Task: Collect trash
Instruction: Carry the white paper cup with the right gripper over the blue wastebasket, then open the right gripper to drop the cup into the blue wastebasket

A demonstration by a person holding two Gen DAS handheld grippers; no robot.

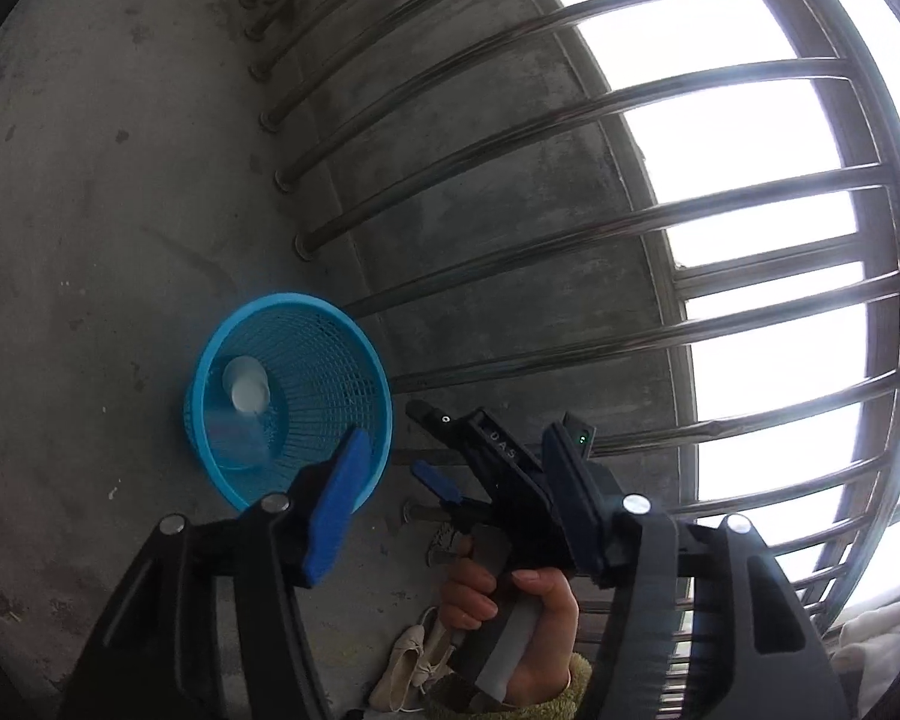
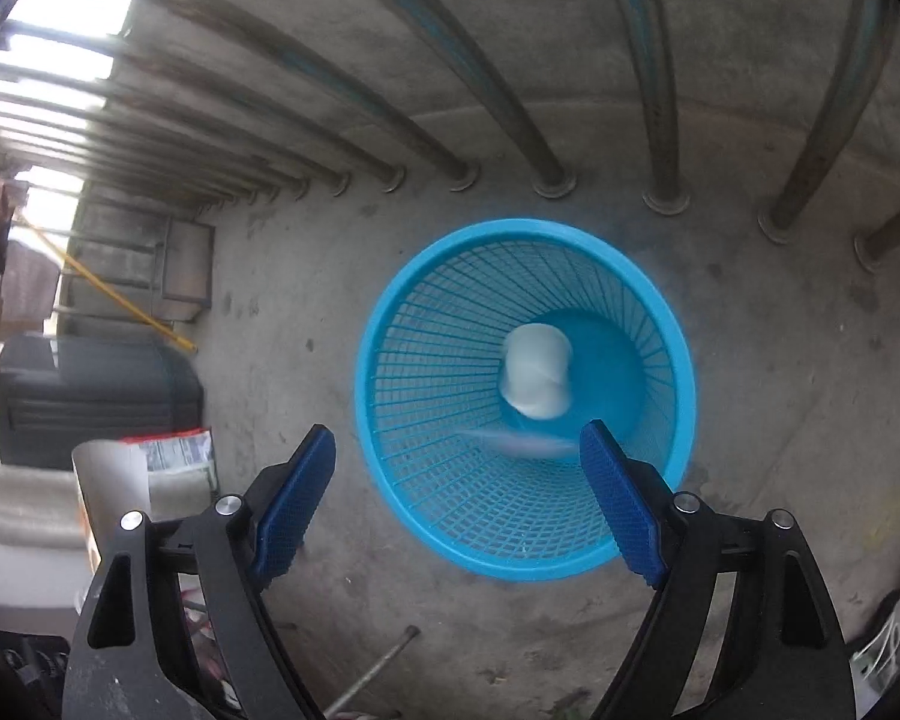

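1. The blue basket stands on the concrete floor beside the railing, serving as the bin.
2. A white cup lies inside; a blurred, possibly clear piece appears to be dropping in.
3. The right gripper, above the basket, has its fingers spread wide and empty.
4. The left gripper is likewise apart, holding nothing.

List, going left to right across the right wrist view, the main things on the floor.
Dark bin → printed carton → blue basket holding a white cup → railing posts.
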